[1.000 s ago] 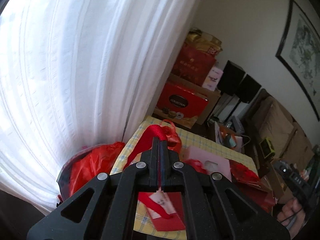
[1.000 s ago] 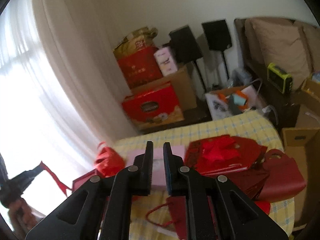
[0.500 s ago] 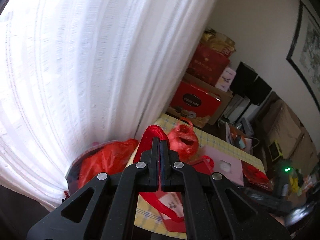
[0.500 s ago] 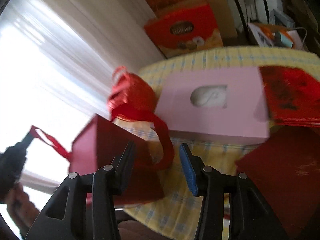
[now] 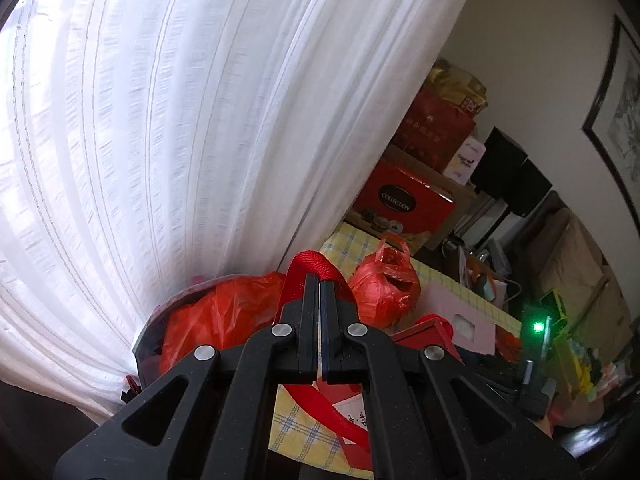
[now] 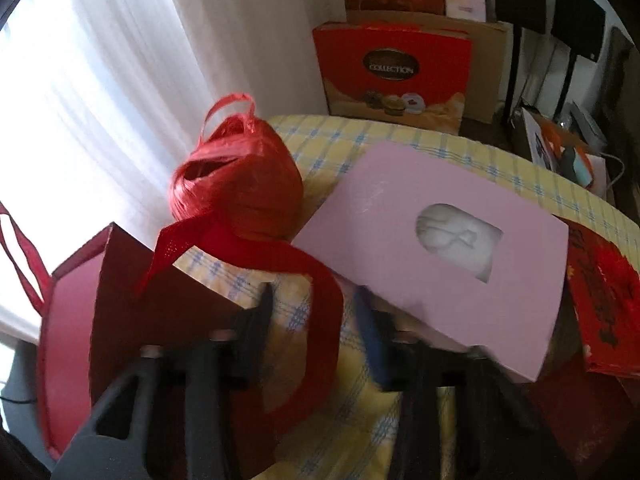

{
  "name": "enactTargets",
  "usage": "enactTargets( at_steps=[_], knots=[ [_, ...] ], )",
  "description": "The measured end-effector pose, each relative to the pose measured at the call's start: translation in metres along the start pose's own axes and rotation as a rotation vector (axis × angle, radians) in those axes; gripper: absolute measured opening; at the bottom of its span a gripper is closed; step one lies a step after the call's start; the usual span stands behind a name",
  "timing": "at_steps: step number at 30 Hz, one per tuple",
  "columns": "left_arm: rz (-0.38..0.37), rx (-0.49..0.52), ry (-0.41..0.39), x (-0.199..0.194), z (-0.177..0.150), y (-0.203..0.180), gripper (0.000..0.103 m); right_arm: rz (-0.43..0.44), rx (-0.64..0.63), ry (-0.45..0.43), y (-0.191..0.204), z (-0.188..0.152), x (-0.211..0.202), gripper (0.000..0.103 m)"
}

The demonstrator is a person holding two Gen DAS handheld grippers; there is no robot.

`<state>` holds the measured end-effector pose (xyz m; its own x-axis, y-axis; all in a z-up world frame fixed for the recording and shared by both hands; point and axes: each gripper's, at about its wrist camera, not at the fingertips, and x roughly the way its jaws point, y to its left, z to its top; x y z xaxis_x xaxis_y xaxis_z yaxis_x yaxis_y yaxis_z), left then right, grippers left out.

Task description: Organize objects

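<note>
Black plastic jaws of the left gripper (image 5: pixel 320 280) are pinched tight on one red ribbon handle (image 5: pixel 310 266) of a dark red gift bag (image 6: pixel 132 320). The right gripper (image 6: pixel 316 312), blurred, has its jaws apart and straddling the bag's other ribbon handle (image 6: pixel 320 304), having just been closing without yet pressing it. The bag stands open at the near edge of a table under a yellow checked cloth (image 6: pixel 320 136). Just behind it sits a ball of red raffia string (image 6: pixel 236 184), beside a flat pink box (image 6: pixel 440 248) with a window. Farther back, a red biscuit box (image 6: pixel 394 72) leans by white curtains (image 5: pixel 180 140).
</note>
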<state>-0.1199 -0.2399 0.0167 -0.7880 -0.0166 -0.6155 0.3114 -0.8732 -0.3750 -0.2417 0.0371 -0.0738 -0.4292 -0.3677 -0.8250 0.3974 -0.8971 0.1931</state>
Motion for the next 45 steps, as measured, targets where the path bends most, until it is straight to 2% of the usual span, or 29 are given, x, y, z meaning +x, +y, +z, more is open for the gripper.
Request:
enactTargets(
  at_steps=[1, 3, 7, 12, 14, 16, 17, 19, 22, 24, 26, 29, 31, 33, 35, 39, 41, 43, 45],
  knots=[
    [-0.001, 0.0, 0.0, 0.0, 0.0, 0.0, 0.0, 0.024, 0.013, 0.013, -0.002, 0.001, 0.005, 0.004],
    [-0.003, 0.001, -0.004, 0.0, -0.001, 0.0, 0.0, 0.045, 0.042, 0.004, -0.007, -0.002, 0.008, 0.004],
    [-0.011, -0.001, -0.012, -0.004, -0.001, -0.002, 0.0, 0.021, 0.075, -0.039, -0.015, -0.011, -0.001, 0.002],
    [-0.024, 0.006, -0.033, -0.015, 0.005, -0.006, 0.0, 0.061, 0.144, -0.129, -0.026, -0.015, -0.031, 0.001],
    [-0.026, 0.007, -0.043, -0.02, 0.007, -0.007, 0.0, 0.128, 0.194, -0.139, -0.034, -0.015, -0.043, 0.001],
    [-0.018, 0.011, -0.062, -0.024, 0.008, -0.008, 0.0, 0.23, 0.258, -0.139, -0.041, -0.021, -0.054, 0.002],
    [-0.015, 0.01, -0.066, -0.025, 0.009, -0.007, 0.0, 0.267, 0.293, -0.122, -0.043, -0.027, -0.058, 0.005],
    [-0.004, 0.001, -0.064, -0.024, 0.01, -0.004, 0.0, 0.258, 0.353, -0.118, -0.042, -0.043, -0.068, 0.007],
    [-0.002, -0.028, -0.05, -0.02, 0.007, 0.005, 0.0, 0.288, 0.449, -0.106, -0.04, -0.07, -0.077, 0.027],
    [0.0, -0.042, -0.038, -0.016, 0.002, 0.008, 0.0, 0.359, 0.516, -0.06, -0.038, -0.078, -0.071, 0.033],
    [-0.021, -0.059, -0.018, -0.012, -0.002, 0.011, 0.0, 0.469, 0.594, -0.033, -0.039, -0.08, -0.064, 0.047],
    [-0.072, -0.094, 0.028, -0.007, -0.01, 0.015, 0.0, 0.607, 0.783, 0.001, -0.046, -0.096, -0.048, 0.053],
    [-0.096, -0.127, 0.061, -0.005, -0.02, 0.019, 0.001, 0.674, 0.867, 0.031, -0.049, -0.101, -0.034, 0.053],
    [-0.115, -0.163, 0.097, -0.001, -0.04, 0.024, 0.001, 0.681, 0.897, 0.019, -0.051, -0.102, -0.028, 0.053],
    [-0.131, -0.214, 0.149, 0.005, -0.063, 0.03, 0.01, 0.686, 0.932, -0.01, -0.054, -0.101, -0.026, 0.054],
    [-0.262, -0.377, 0.25, 0.021, -0.113, 0.04, 0.029, 0.712, 1.003, -0.026, -0.057, -0.098, -0.016, 0.057],
    [-0.291, -0.449, 0.282, 0.024, -0.134, 0.043, 0.046, 0.738, 1.03, -0.006, -0.058, -0.098, -0.01, 0.057],
    [-0.309, -0.534, 0.302, 0.025, -0.161, 0.044, 0.056, 0.744, 1.037, -0.004, -0.062, -0.1, -0.014, 0.057],
    [-0.321, -0.601, 0.296, 0.025, -0.177, 0.047, 0.056, 0.744, 1.029, -0.007, -0.063, -0.101, -0.019, 0.057]
  ],
)
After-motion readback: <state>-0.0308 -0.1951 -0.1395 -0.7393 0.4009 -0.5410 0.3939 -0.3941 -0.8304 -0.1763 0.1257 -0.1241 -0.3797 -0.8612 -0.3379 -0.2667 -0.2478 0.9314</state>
